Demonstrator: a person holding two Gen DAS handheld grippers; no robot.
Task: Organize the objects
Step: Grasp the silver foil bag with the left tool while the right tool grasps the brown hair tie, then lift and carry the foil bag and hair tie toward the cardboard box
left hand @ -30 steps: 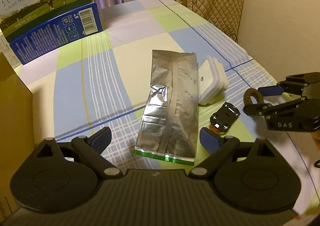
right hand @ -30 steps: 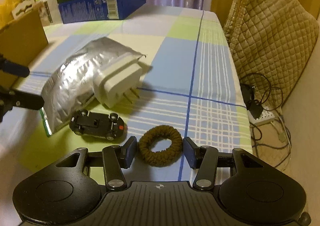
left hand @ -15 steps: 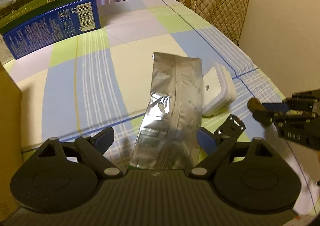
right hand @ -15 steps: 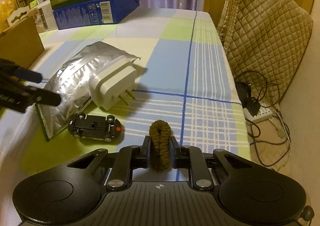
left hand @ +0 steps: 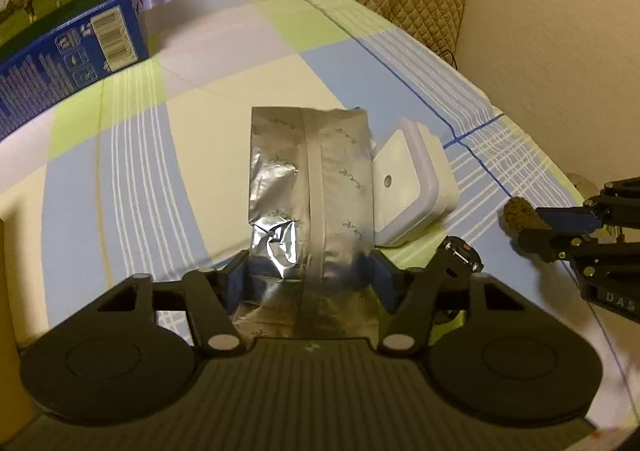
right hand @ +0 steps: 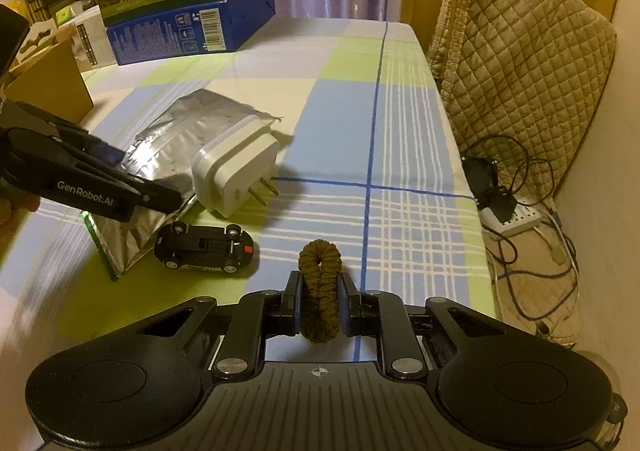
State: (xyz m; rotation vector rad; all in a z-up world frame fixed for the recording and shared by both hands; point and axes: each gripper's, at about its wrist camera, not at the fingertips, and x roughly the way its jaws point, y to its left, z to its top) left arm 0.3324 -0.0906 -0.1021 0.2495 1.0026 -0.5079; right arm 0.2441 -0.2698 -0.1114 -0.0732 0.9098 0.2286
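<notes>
- The foil pouch (left hand: 308,187), the largest loose item, is laid flat on the checked tablecloth (left hand: 120,155), lengthwise toward the far end of the table.
- The near end of the pouch is straddled by the left gripper (left hand: 308,283); its jaws have just been closing, and the blue pads are seen pressed against both edges of the pouch.
- A white plug adapter (right hand: 234,167) is set just beside the pouch, touching its right edge, with the prongs pointed toward the blue stripe.
- A black toy car (right hand: 204,247) is laid upside down near the pouch's green-edged corner.
- A brown hair tie (right hand: 320,287) is squeezed flat and upright between the pads of the right gripper (right hand: 320,307), which is clamped on it above the cloth.
</notes>
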